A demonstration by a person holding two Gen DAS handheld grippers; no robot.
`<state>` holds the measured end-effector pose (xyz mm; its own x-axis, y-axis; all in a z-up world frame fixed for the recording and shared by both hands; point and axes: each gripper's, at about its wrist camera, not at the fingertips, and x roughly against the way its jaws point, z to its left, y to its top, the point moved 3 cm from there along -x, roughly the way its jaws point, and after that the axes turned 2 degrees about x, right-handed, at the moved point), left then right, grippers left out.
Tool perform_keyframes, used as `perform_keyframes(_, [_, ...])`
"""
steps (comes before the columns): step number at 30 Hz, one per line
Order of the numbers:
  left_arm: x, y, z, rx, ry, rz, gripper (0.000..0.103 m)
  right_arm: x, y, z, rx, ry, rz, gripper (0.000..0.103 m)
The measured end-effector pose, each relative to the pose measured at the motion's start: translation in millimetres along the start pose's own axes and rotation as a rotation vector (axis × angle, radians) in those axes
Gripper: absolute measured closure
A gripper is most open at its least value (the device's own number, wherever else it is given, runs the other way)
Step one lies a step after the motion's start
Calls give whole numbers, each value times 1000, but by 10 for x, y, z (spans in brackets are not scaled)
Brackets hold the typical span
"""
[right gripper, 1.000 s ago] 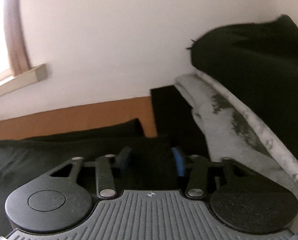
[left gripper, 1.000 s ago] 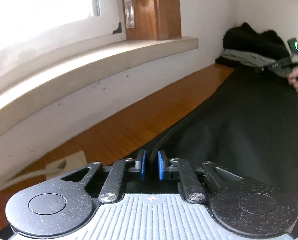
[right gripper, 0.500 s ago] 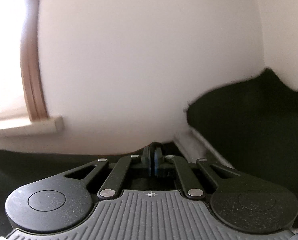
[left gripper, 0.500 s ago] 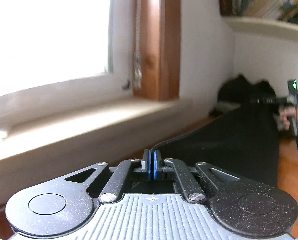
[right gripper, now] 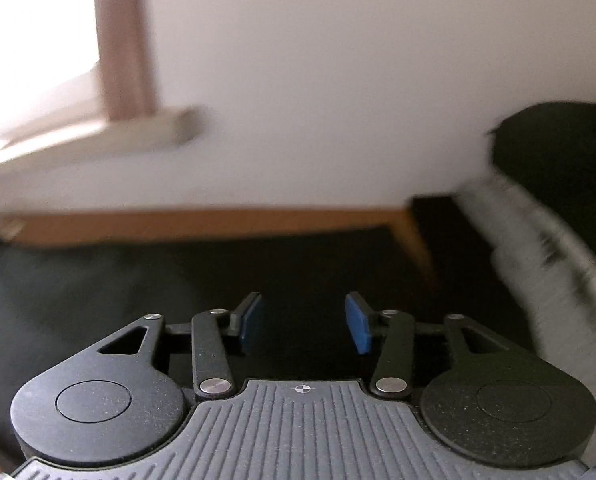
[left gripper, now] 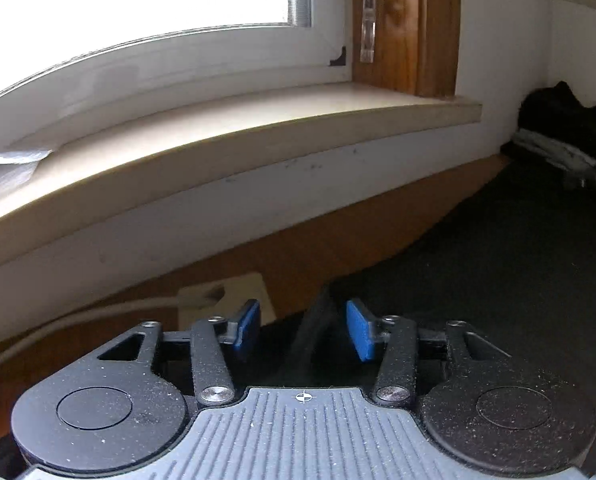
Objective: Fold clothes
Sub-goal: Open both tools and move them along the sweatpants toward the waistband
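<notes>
Jaws of the left gripper (left gripper: 302, 330) have just been opening and now stand apart; a raised ridge of the black garment (left gripper: 498, 264) stands up between the blue pads (left gripper: 246, 330), nearer the right-hand one, with neither pad pressing on it. Ahead and to the right of this claw the garment spreads flat and dark over the wooden table (left gripper: 298, 248). Just past the left pad lies a pale wall socket block (left gripper: 225, 292) with a white cable (left gripper: 77, 320) running off to the left. Beyond them rises the white wall, then the windowsill (left gripper: 257, 128) and the bright window above it. Only this view shows the socket, the cable and the sill's full run.

Jaws of the right gripper (right gripper: 302, 322) have likewise just been opening and stand released, with only dark cloth of the same black garment (right gripper: 137, 280) lying beneath the gap; nothing is clenched. This view is blurred. Ahead, a strip of table (right gripper: 217, 222) meets the wall. To the claw's right it shows, close up, a grey folded garment (right gripper: 538, 248) under a black pile (right gripper: 570, 160), which the left view catches only small and far off to the right.
</notes>
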<state>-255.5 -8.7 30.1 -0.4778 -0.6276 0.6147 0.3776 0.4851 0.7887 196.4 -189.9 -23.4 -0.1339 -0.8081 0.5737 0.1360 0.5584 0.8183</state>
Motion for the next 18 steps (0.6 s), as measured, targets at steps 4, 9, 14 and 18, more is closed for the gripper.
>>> perform_keyframes(4, [65,-101,41,-12,-7,16,31,29,-232,139,17,3,16,54])
perform_keyframes(9, [38,-254,156,16,-21,39,28,198,-417,26,27,-9,-3,54])
perform_keyframes(14, [31,-333,133,11,-31,42,24,314,-513,-55,25,-14,2,54])
perform_keyframes(18, [36,-322,166,31,-50,45,24,306,-488,6,29,-36,28,46])
